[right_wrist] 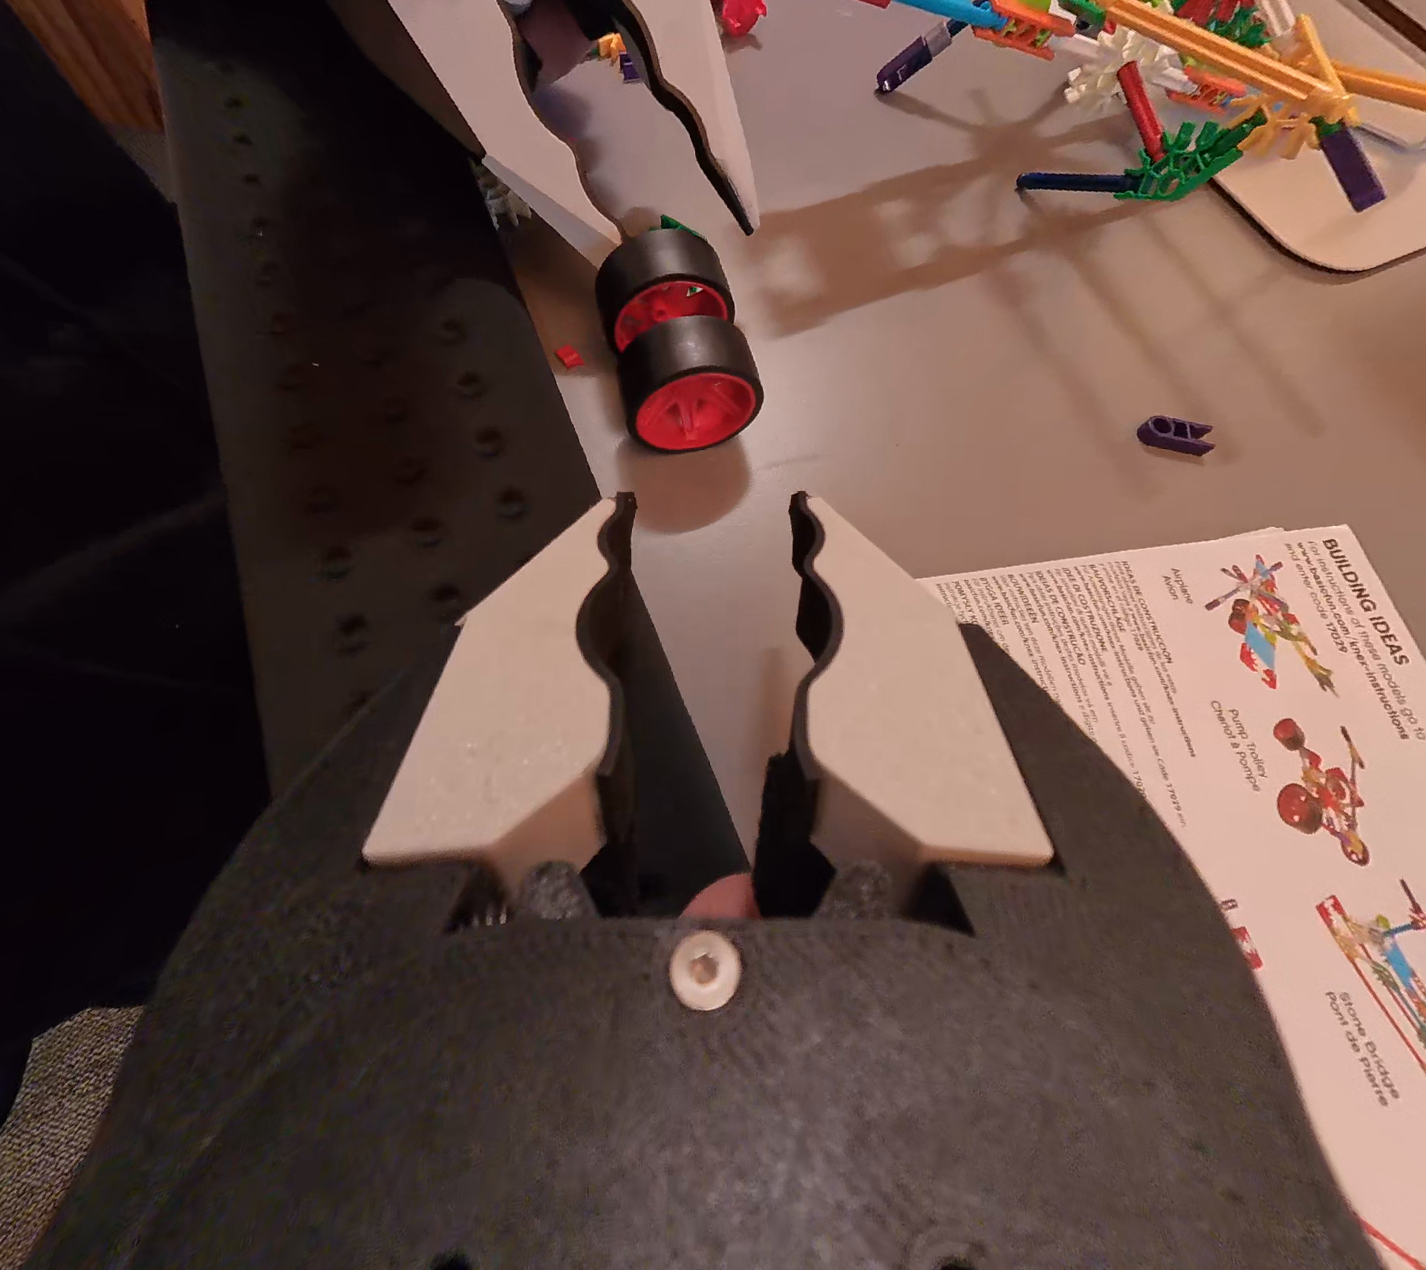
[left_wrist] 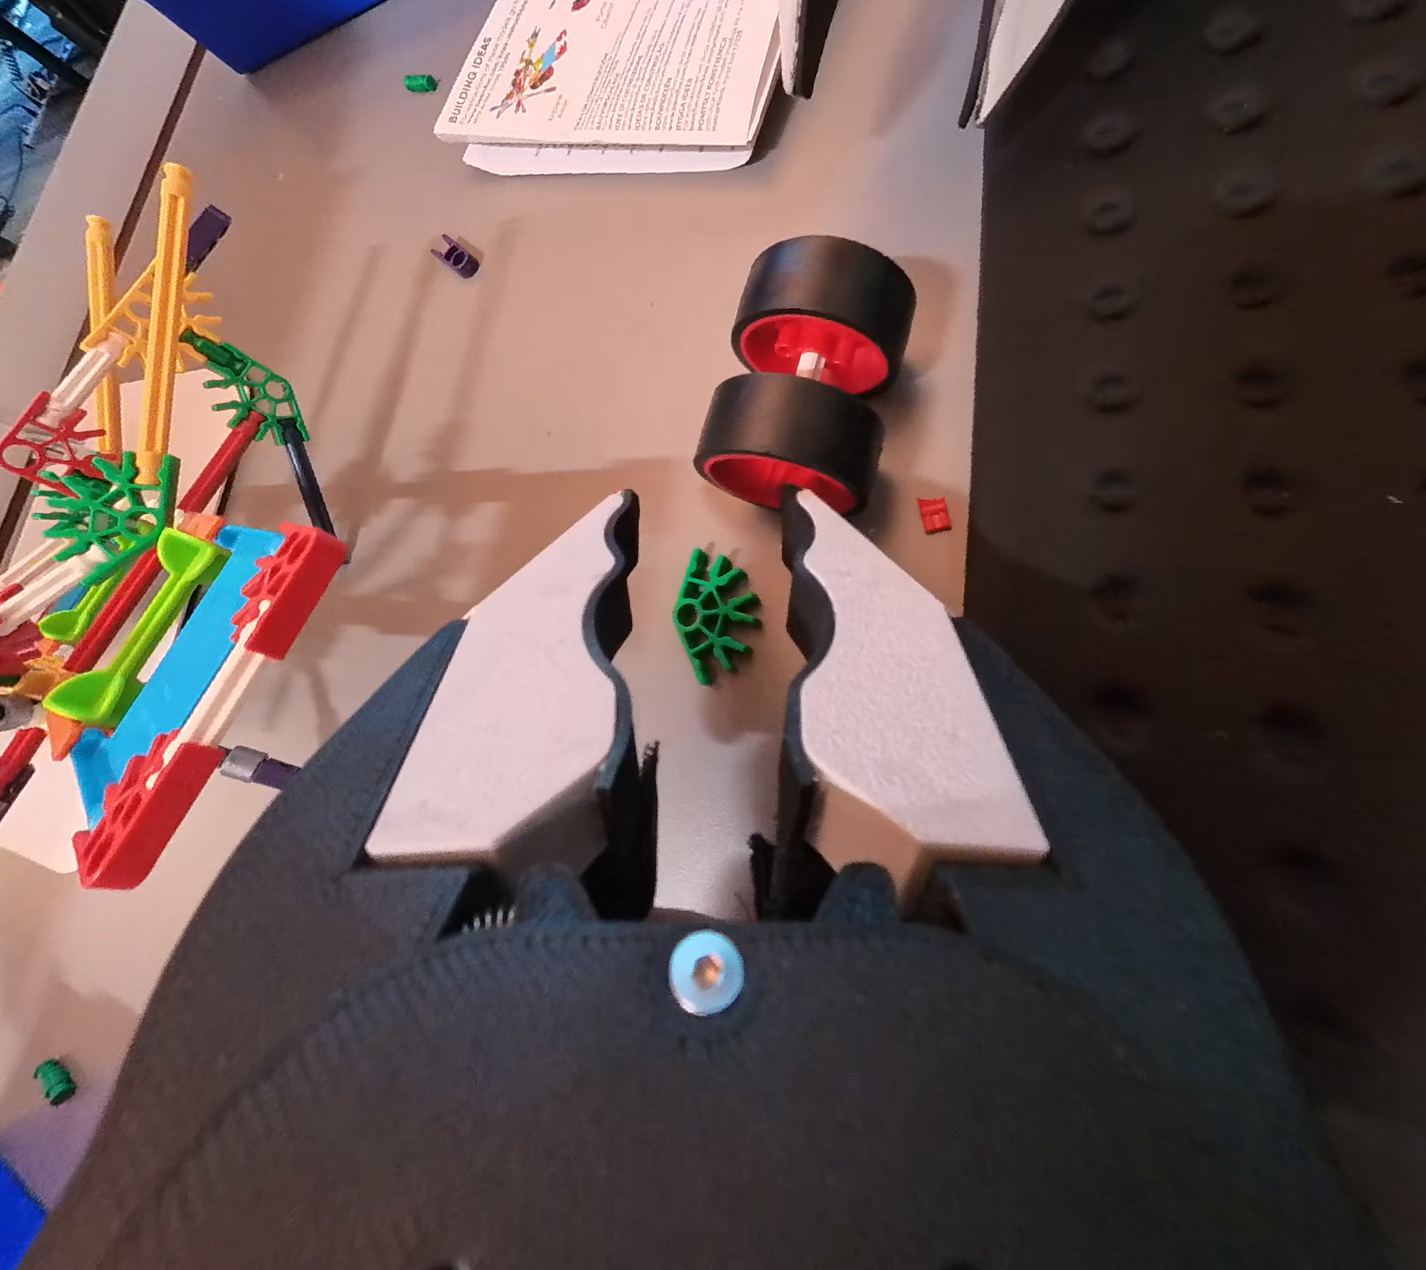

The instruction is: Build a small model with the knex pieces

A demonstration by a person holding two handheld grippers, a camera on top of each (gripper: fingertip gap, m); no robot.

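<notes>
both grippers gape empty: left gripper (left_wrist: pixel 714 508) straddles a flat green plastic connector (left_wrist: pixel 716 616); right gripper (right_wrist: pixel 714 508) faces a black-and-red wheel pair (right_wrist: pixel 679 353) at twelve o'clock.

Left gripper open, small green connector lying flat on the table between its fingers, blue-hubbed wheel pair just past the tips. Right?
Not quite: the wheel pair has red hubs, not blue, as the left wrist view shows. The left gripper is open, with the green connector between its fingers.
</notes>
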